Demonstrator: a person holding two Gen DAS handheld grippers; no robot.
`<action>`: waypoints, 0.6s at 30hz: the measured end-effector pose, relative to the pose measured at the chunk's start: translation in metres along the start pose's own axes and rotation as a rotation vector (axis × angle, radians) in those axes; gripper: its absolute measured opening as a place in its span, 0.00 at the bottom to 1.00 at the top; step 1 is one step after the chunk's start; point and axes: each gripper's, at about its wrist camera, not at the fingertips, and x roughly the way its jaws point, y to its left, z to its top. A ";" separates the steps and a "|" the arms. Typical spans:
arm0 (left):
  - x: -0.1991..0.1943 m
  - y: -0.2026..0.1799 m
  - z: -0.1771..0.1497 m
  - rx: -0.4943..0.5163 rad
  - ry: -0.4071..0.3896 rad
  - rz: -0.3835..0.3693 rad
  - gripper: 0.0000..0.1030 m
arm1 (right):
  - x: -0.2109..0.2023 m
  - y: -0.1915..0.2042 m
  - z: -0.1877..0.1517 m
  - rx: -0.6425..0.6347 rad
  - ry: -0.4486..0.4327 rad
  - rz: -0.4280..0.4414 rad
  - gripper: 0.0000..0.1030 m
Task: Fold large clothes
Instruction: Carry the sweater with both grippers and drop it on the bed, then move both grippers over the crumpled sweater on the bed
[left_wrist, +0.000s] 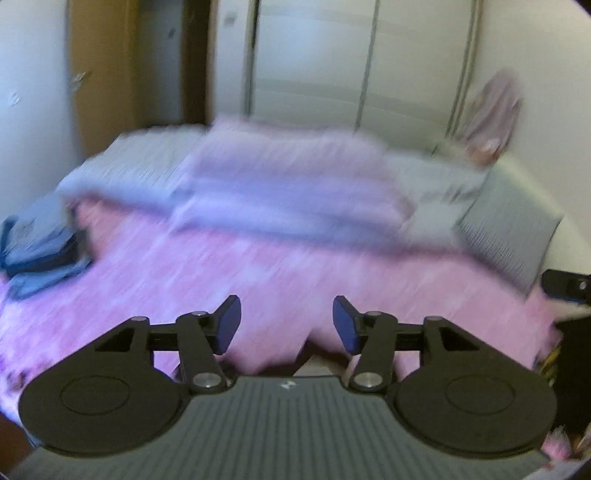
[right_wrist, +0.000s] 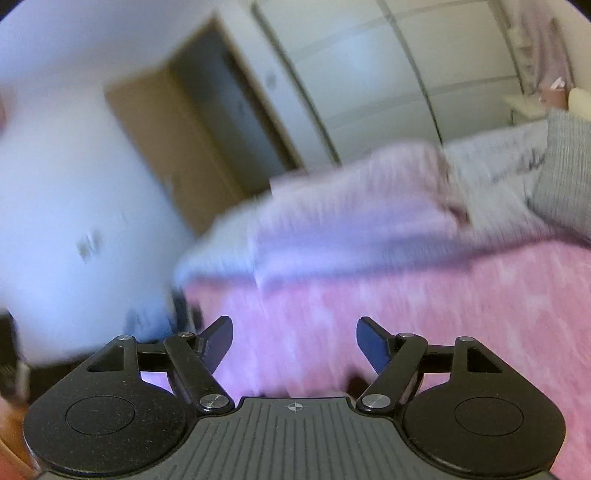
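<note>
Now both grippers hang empty over the bed, and the pictures are smeared, so details are soft. Starting far left of the left gripper (left_wrist: 287, 325): a pile of blue clothes (left_wrist: 38, 245) sits on the pink blanket (left_wrist: 258, 273), well off to that side and looking already folded. The left gripper's jaws stand partly apart with nothing between them, only blanket below. Ahead of it, across the bed, lies the large lavender garment (left_wrist: 291, 188), spread flat, with a grey pillow (left_wrist: 513, 229) further right. Over to the right gripper (right_wrist: 294, 343): jaws spread wide, nothing held, the same lavender garment (right_wrist: 354, 218) ahead and a little to its right, a doorway (right_wrist: 207, 122) off to the left. My read is that a fresh grab comes next. To do it well, each gripper should go for a separate corner or hem edge, pinch one layer of cloth only, and miss the blanket underneath. Keeping both at matching height would let the fold land square.
</note>
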 end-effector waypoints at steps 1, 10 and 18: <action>0.000 0.011 -0.009 -0.007 0.042 0.017 0.50 | 0.004 0.009 -0.016 -0.033 0.049 -0.033 0.69; -0.012 0.036 -0.096 -0.108 0.208 0.036 0.58 | 0.030 0.016 -0.105 -0.194 0.283 -0.119 0.69; -0.038 0.019 -0.125 -0.123 0.232 0.083 0.60 | 0.001 0.017 -0.120 -0.255 0.334 -0.083 0.69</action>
